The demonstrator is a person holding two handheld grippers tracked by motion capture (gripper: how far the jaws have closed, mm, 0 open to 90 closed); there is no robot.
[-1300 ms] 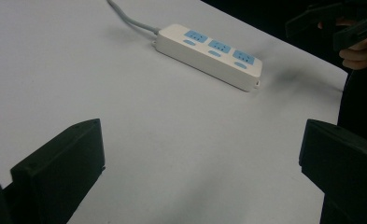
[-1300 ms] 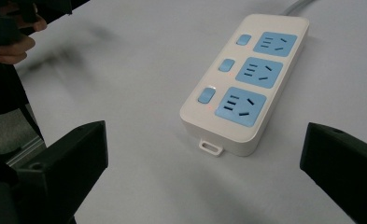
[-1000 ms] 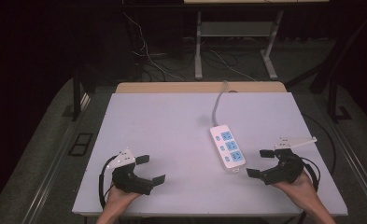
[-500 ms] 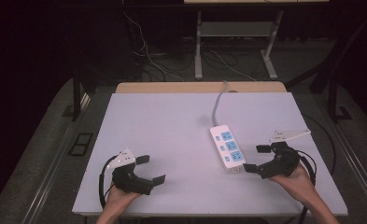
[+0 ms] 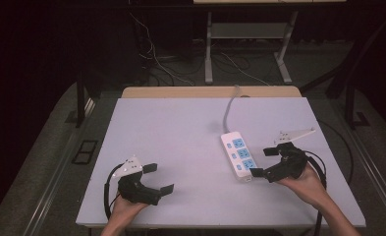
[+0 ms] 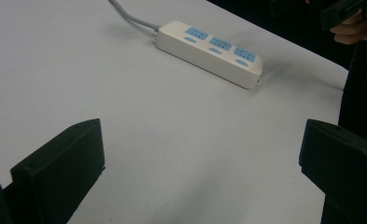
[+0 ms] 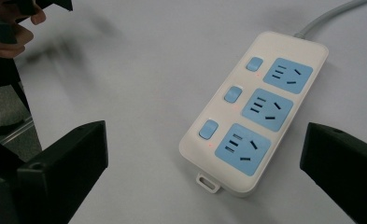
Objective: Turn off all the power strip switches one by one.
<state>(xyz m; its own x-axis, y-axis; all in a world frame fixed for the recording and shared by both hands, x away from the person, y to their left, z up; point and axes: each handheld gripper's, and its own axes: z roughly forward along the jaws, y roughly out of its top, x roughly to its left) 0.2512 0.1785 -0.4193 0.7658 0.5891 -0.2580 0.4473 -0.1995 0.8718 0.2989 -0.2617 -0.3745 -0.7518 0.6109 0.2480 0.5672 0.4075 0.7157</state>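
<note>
1. One power strip (image 5: 238, 155), three blue sockets, right half of bench (image 5: 180, 128).
2. Two hand-held grippers: left hand-held gripper (image 5: 158, 178) and right hand-held gripper (image 5: 263, 162) both wide open, empty.
3. Right gripper view: three switches (image 7: 232, 94).

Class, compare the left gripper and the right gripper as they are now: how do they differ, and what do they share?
The right gripper sits right beside the power strip; the left gripper sits well away from it, over bare table. The right gripper's grey plate stands higher than the left's. Both have open jaws holding nothing.
</note>
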